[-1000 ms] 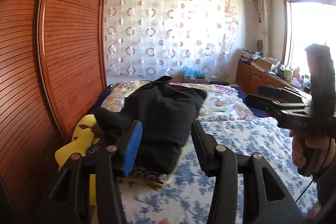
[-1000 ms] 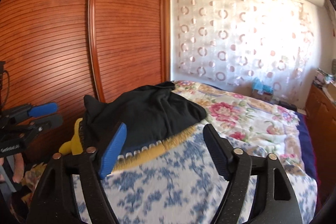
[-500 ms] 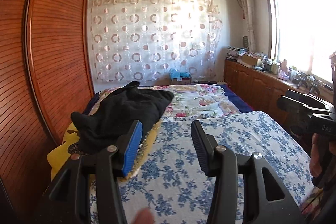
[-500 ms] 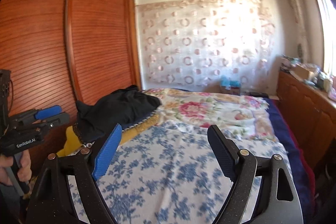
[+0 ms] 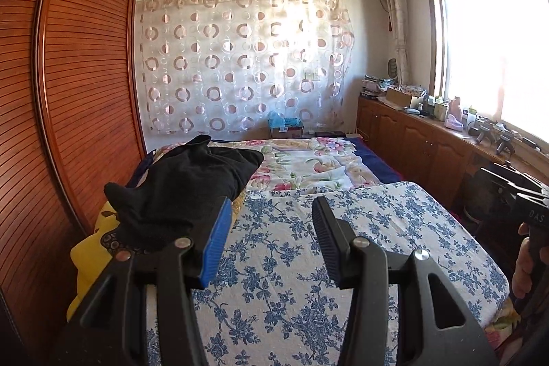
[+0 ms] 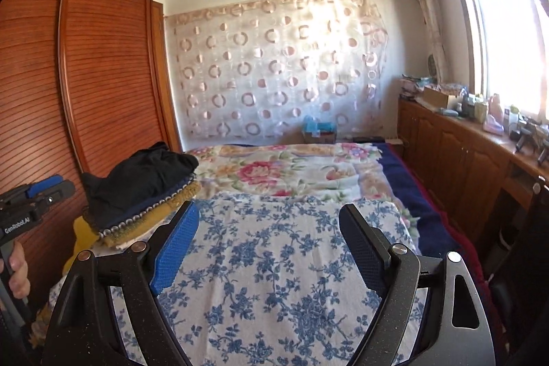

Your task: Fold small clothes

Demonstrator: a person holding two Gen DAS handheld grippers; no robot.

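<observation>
Since a second ago both grippers have drawn back from the black garment (image 5: pixel 185 191), which then filled the space between the left fingers and now lies ahead and to their left. Left gripper (image 5: pixel 267 239): fingers wide, nothing between them, blue-flowered cloth (image 5: pixel 343 263) below the tips. Right gripper (image 6: pixel 267 249): fingers wide, empty, over the same cloth; the garment (image 6: pixel 137 180) is ahead-left of its blue pad. The garment sits bunched on a stack of other fabric, yellow-brown with a beaded edge (image 6: pixel 151 215), beside the wardrobe (image 5: pixel 79 91). Judged step: between pieces, or before a fresh reach; nothing is held and the garment looks rumpled, not folded. Next move would call for a reach ahead-left to pinch an edge and drag it onto the flat cloth. Containers: a cardboard box (image 5: pixel 286 129) far ahead by the curtain; contents unclear.
</observation>
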